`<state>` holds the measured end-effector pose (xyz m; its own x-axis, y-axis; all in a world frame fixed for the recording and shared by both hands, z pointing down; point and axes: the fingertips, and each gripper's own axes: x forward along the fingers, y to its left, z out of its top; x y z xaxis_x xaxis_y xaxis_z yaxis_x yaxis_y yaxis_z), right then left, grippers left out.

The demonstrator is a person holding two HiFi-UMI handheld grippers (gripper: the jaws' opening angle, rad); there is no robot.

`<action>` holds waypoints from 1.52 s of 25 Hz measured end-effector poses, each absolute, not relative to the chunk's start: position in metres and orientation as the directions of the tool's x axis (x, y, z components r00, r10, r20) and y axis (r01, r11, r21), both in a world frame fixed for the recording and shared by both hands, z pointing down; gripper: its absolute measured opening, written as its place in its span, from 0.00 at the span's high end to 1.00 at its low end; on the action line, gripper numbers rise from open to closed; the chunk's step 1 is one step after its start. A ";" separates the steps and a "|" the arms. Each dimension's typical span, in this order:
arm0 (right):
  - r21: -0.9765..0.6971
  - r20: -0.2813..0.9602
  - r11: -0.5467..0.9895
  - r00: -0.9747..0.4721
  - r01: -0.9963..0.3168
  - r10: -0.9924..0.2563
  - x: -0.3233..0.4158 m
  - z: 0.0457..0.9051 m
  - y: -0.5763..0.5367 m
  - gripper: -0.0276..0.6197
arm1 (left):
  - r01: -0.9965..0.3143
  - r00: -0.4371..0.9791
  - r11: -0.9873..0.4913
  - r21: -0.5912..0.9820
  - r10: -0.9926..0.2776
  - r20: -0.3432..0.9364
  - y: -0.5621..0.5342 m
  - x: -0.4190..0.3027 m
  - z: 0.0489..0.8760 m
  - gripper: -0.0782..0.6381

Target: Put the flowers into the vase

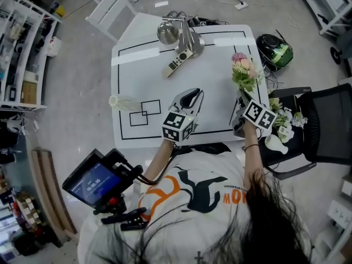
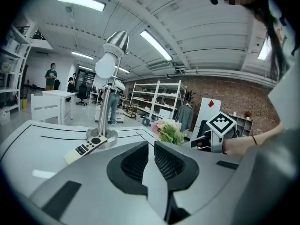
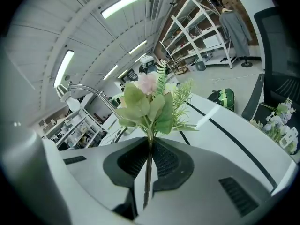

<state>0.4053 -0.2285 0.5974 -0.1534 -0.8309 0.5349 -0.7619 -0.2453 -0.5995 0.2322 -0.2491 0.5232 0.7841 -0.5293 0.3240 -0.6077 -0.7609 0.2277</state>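
Note:
My right gripper (image 1: 241, 100) is shut on the thin stem of a flower bunch (image 1: 244, 70) with pink blooms and green leaves, above the white table's right edge. In the right gripper view the stem runs between the closed jaws (image 3: 149, 145) and the bunch (image 3: 151, 102) stands up from them. A pale whitish vase (image 1: 124, 102) sits near the table's left edge, far from the flowers. My left gripper (image 1: 192, 94) is shut and empty over the table's front middle; in its own view (image 2: 151, 147) the bunch (image 2: 167, 131) shows to the right.
A silver desk lamp (image 1: 177, 31) and a remote control (image 1: 177, 62) are at the table's back. More flowers (image 1: 284, 120) lie on a black chair (image 1: 324, 125) to the right. A green and black object (image 1: 276, 49) sits on the floor behind.

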 end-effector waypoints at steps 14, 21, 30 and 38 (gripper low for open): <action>-0.610 0.262 -0.107 -0.072 -0.785 -0.962 0.350 0.469 -0.224 0.90 | -0.618 0.780 -0.746 0.249 -0.544 0.308 -0.240 0.146 0.513 0.84; -0.545 0.128 0.003 -0.086 -0.839 -0.988 0.294 0.383 -0.214 0.90 | -0.614 0.785 -0.759 0.216 -0.558 0.268 -0.234 0.102 0.474 0.84; -0.471 -0.069 0.245 -0.241 -0.847 -0.968 0.217 0.307 -0.214 0.90 | -0.610 0.789 -0.769 0.188 -0.570 0.228 -0.228 0.071 0.458 0.84; -0.441 -0.114 0.428 -0.424 -0.789 -0.898 0.143 0.321 -0.240 0.90 | -0.650 0.758 -0.748 0.137 -0.622 0.198 -0.238 0.041 0.459 0.84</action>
<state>0.1430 -0.2402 0.3211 -0.4240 -0.8984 -0.1143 -0.7888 0.4283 -0.4409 0.0415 -0.2375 0.4593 0.7576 -0.6221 0.1975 -0.6497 -0.7478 0.1368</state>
